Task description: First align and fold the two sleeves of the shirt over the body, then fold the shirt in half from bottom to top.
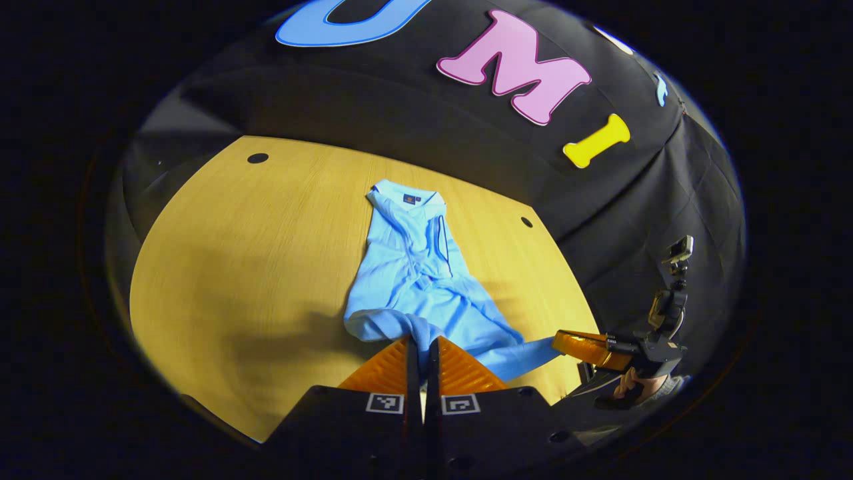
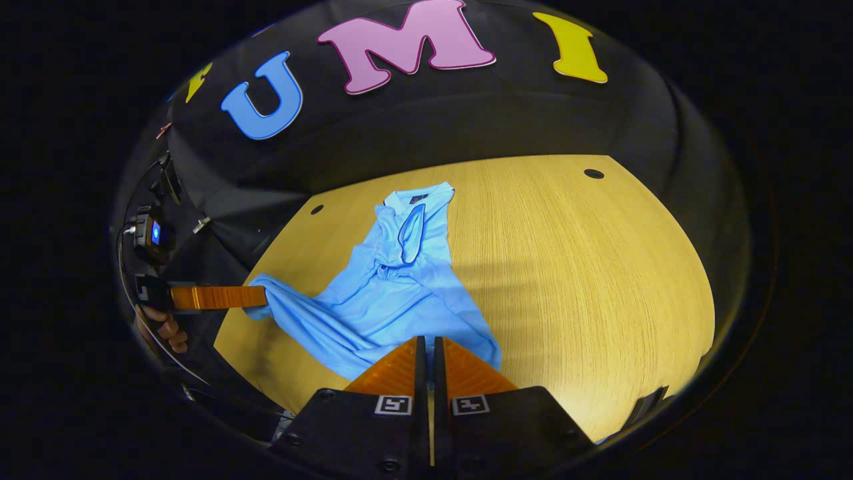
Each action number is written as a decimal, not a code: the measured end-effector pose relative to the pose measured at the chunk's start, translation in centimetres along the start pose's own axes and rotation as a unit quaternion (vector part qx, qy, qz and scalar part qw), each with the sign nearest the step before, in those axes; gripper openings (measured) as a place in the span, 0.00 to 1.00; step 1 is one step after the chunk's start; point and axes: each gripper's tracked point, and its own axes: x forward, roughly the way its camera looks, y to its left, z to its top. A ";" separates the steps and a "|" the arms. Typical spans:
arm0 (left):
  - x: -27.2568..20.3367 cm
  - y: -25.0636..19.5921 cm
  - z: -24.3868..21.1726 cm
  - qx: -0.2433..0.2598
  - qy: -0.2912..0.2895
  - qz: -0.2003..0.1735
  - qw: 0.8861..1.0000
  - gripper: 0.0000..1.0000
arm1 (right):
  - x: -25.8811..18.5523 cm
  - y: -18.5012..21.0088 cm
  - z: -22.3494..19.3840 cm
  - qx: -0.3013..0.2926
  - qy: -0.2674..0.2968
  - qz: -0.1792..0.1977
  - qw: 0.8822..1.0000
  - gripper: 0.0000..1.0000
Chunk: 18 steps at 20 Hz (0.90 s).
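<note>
Since both the left gripper (image 1: 422,350) and right gripper (image 2: 426,350) pinch its hem, the soft, limp shirt (image 1: 416,273) sags between them above the counter (image 1: 253,267).

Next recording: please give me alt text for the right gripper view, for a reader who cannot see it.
The right gripper, fingers nearly closed, pinches the near hem of a light blue shirt lying collar-away on a wooden table. At far left the left gripper, held by a hand, grips the hem's other corner, lifting it slightly off the table.
</note>
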 end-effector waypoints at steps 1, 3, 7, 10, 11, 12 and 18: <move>0.6 0.1 1.4 -0.004 -0.009 0.002 1.000 0.06 | 0.5 -0.4 1.2 0.003 -0.008 -0.001 1.000 0.07; 1.7 -0.4 4.3 -0.017 -0.029 -0.001 0.999 0.06 | 1.7 -0.7 4.3 0.004 -0.027 0.000 1.000 0.07; 3.9 -0.5 9.7 -0.014 -0.062 0.004 0.998 0.06 | 4.9 -1.4 10.7 -0.009 -0.060 0.000 0.998 0.07; 6.4 0.1 12.4 -0.016 -0.073 0.015 0.997 0.06 | 7.8 -2.1 14.8 -0.014 -0.076 -0.001 0.997 0.07; 7.5 0.5 13.4 -0.018 -0.077 0.019 0.997 0.06 | 8.8 -2.4 16.2 -0.014 -0.082 -0.001 0.997 0.07; 8.3 1.0 14.2 -0.021 -0.081 0.024 0.996 0.06 | 10.0 -2.6 17.3 -0.013 -0.085 -0.003 0.996 0.07; 15.0 4.6 18.6 -0.051 -0.090 0.054 0.993 0.06 | 17.5 -4.8 22.0 -0.010 -0.083 -0.007 0.996 0.05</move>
